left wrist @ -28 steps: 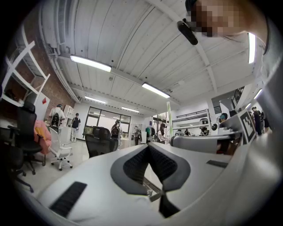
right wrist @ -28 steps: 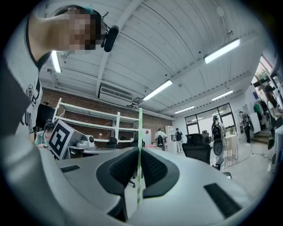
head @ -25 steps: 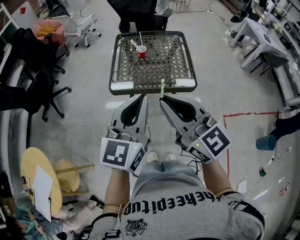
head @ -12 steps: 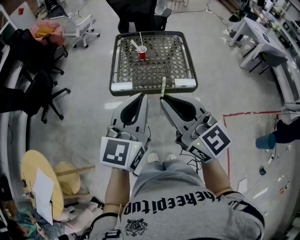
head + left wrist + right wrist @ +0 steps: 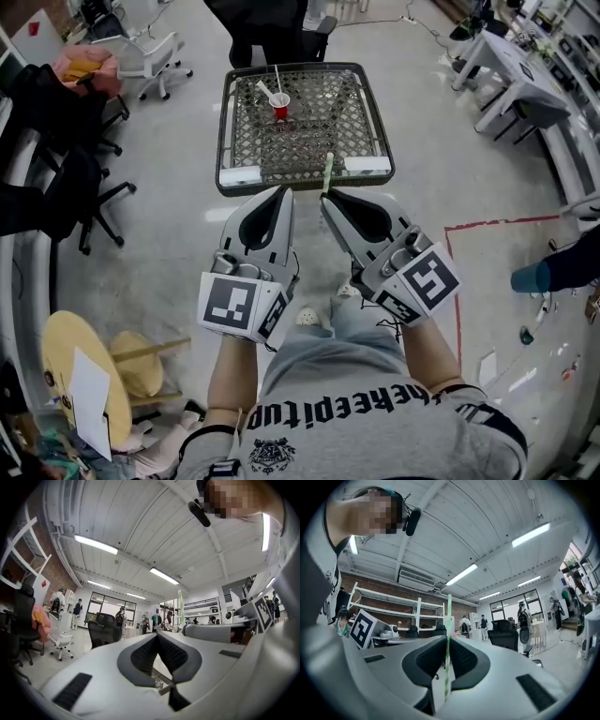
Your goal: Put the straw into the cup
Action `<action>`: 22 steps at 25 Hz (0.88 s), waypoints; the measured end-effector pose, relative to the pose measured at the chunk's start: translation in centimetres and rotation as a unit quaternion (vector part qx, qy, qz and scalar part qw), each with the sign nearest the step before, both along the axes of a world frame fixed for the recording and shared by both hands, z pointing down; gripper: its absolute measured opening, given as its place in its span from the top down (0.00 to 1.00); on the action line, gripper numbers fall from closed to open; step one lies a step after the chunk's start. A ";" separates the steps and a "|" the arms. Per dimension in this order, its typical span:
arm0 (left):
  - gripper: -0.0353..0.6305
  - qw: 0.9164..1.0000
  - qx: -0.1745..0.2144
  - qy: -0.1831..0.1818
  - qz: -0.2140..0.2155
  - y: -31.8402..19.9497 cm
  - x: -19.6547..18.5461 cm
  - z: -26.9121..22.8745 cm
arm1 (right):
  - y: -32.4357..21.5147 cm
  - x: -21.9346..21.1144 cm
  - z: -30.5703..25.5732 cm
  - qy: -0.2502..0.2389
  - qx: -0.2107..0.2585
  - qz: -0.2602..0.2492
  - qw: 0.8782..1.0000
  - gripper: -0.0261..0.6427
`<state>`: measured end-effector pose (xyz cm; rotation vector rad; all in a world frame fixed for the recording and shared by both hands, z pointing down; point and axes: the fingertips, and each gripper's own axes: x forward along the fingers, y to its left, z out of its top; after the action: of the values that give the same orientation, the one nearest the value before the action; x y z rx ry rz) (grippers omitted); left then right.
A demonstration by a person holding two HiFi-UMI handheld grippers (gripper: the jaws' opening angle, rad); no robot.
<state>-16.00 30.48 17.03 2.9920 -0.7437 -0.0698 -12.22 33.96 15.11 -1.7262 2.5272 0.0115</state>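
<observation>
**Q:** Straw (image 5: 447,644): where does it sit?

**A:** It is pale green and upright, pinched between the jaws of the right hand-held gripper (image 5: 446,639). It projects past the jaw tips. In the head view the straw (image 5: 326,173) reaches from the right hand-held gripper (image 5: 325,195) over the near edge of the worktop (image 5: 323,127).

**Q:** And the cup?

**A:** The red cup (image 5: 279,106) stands on the far part of the mesh worktop. It is well ahead of both hand-held grippers and roughly in line with the left one. A thin white stick (image 5: 277,79) rises from it.

**Q:** State of the left hand-held gripper?

**A:** The left hand-held gripper (image 5: 158,637) has its jaws pressed together on nothing. It lies just beside the right one, to its left (image 5: 281,194), short of the worktop's near edge.
</observation>
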 end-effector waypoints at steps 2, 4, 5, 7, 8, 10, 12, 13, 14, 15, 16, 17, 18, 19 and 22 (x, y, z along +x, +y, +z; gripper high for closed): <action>0.91 1.000 0.000 -0.001 0.002 -0.3 0.9 0.0 | -0.2 1.0 -0.1 0.004 0.002 0.007 1.000 0.89; 0.91 1.000 0.002 -0.001 0.001 -1.0 1.7 -0.1 | -0.7 2.0 -0.2 0.004 0.004 0.008 1.000 0.89; 0.91 1.000 0.003 -0.001 -0.001 -1.4 2.2 -0.1 | -1.0 2.5 -0.2 0.004 0.005 0.006 1.000 0.89; 0.91 1.000 0.001 -0.001 -0.004 -2.0 3.0 0.1 | -1.8 3.3 -0.2 0.004 0.004 0.002 1.000 0.89; 0.91 1.000 -0.001 -0.001 -0.005 -2.4 3.5 0.1 | -2.2 3.8 -0.2 0.003 0.003 0.000 1.000 0.89; 0.91 1.000 -0.001 -0.001 -0.010 -3.3 4.7 0.1 | -3.1 5.0 -0.2 0.002 0.003 -0.008 1.000 0.89; 0.91 1.000 0.001 -0.002 -0.018 -4.3 6.0 0.0 | -4.2 6.2 -0.4 0.000 0.005 -0.018 1.000 0.89; 0.91 1.000 0.002 -0.002 -0.021 -4.8 6.6 -0.1 | -4.8 6.8 -0.5 0.000 0.005 -0.023 1.000 0.89; 0.91 1.000 0.002 -0.002 -0.025 -5.3 7.2 -0.2 | -5.4 7.5 -0.6 0.000 0.006 -0.028 1.000 0.89; 0.91 1.000 0.002 -0.002 -0.029 -5.9 7.8 -0.2 | -6.0 8.1 -0.7 0.000 0.007 -0.032 0.999 0.89; 0.91 0.999 0.002 -0.001 -0.035 -6.4 8.4 -0.2 | -6.5 8.7 -0.7 -0.001 0.008 -0.037 0.999 0.89; 0.91 0.999 0.003 0.002 -0.041 -7.0 8.9 -0.2 | -7.2 9.3 -0.8 -0.003 0.009 -0.041 0.999 0.89; 0.91 0.999 0.004 0.004 -0.046 -7.6 9.4 -0.2 | -7.8 9.9 -0.8 -0.005 0.009 -0.045 0.999 0.89; 0.91 0.999 0.005 0.007 -0.051 -8.1 10.0 -0.2 | -8.3 10.5 -0.9 -0.007 0.010 -0.049 0.999 0.89; 0.91 0.998 0.008 0.014 -0.063 -9.6 11.7 -0.5 | -9.9 12.3 -1.0 -0.009 0.009 -0.062 0.998 0.89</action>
<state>-4.27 20.91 16.51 2.9495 -0.9308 -0.1245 0.11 24.05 14.09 -1.5530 2.6089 0.0106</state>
